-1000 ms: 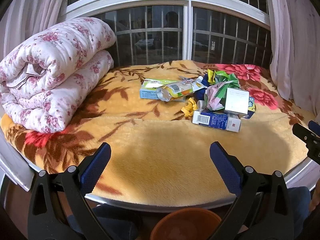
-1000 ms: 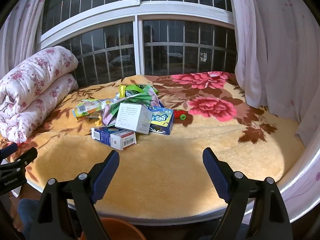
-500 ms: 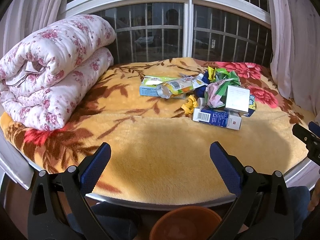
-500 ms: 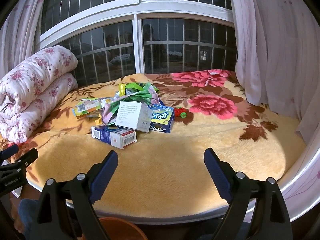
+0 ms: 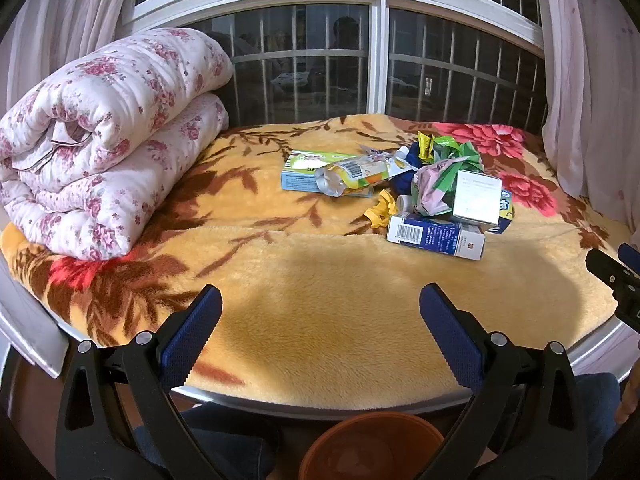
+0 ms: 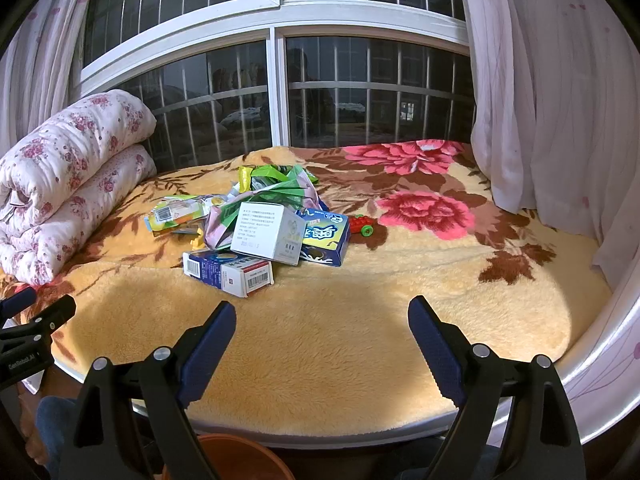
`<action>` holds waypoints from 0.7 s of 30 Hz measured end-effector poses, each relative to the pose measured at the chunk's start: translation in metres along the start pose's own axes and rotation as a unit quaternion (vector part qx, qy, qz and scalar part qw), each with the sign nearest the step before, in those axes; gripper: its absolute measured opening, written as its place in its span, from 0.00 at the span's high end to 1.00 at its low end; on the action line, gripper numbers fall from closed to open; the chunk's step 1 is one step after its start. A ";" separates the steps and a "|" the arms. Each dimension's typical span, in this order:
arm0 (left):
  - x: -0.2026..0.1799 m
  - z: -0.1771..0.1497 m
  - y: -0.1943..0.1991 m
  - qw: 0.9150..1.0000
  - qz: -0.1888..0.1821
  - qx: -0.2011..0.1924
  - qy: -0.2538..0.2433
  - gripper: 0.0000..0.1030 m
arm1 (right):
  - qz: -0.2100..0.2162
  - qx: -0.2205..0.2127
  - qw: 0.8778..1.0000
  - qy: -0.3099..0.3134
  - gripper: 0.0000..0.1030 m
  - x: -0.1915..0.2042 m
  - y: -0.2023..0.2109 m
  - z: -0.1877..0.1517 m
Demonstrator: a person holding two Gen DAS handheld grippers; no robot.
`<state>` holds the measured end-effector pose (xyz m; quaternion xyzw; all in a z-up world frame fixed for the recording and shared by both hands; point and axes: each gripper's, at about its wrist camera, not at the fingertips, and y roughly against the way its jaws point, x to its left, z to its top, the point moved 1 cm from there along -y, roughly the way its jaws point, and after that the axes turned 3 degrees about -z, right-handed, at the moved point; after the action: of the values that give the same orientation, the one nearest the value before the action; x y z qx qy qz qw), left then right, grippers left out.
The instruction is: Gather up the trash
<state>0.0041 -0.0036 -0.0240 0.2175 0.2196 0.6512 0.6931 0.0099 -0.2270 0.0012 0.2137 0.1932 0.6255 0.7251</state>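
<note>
On the blanket (image 5: 320,288) the trash pile (image 5: 420,192) lies untouched, both hand-held grippers, left (image 5: 320,336) and right (image 6: 320,340), wide open and empty.

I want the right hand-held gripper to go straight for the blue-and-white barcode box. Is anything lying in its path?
Nothing visible: only bare blanket lies between the open right hand-held gripper and the barcode box.

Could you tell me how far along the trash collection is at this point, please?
Nothing looks collected yet: the trash pile lies on the blanket, and what shows of the brown bin below the edge looks empty. Nothing is in hand: the left gripper and right gripper are open. The whole pile remains.
</note>
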 end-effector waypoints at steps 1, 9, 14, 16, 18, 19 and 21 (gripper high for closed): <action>0.000 0.000 0.000 1.000 0.000 0.001 0.000 0.06 | 0.000 0.000 1.000 0.000 0.16 0.000 0.000 0.000; 0.003 0.000 0.000 1.000 -0.001 0.001 0.001 0.06 | 0.000 0.000 1.000 0.000 0.16 0.000 0.000 0.000; 0.011 -0.002 0.000 1.000 0.000 0.005 0.004 0.06 | 0.000 0.001 1.000 0.000 0.16 0.000 0.000 0.000; 0.011 -0.002 0.000 1.000 -0.001 0.005 0.003 0.06 | 0.000 0.001 1.000 0.000 0.16 0.001 0.000 0.000; 0.011 -0.002 0.000 1.000 0.000 0.005 0.003 0.06 | 0.000 0.001 1.000 0.000 0.16 0.001 -0.001 0.001; 0.011 -0.003 0.000 1.000 0.000 0.005 0.003 0.06 | 0.000 0.001 1.000 0.000 0.16 0.001 -0.001 0.000; 0.010 -0.002 0.000 1.000 0.000 0.007 0.003 0.06 | 0.000 0.001 1.000 0.000 0.15 0.001 -0.001 0.001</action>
<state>0.0040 0.0068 -0.0260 0.2199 0.2260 0.6504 0.6911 0.0108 -0.2262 0.0014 0.2145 0.1939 0.6252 0.7249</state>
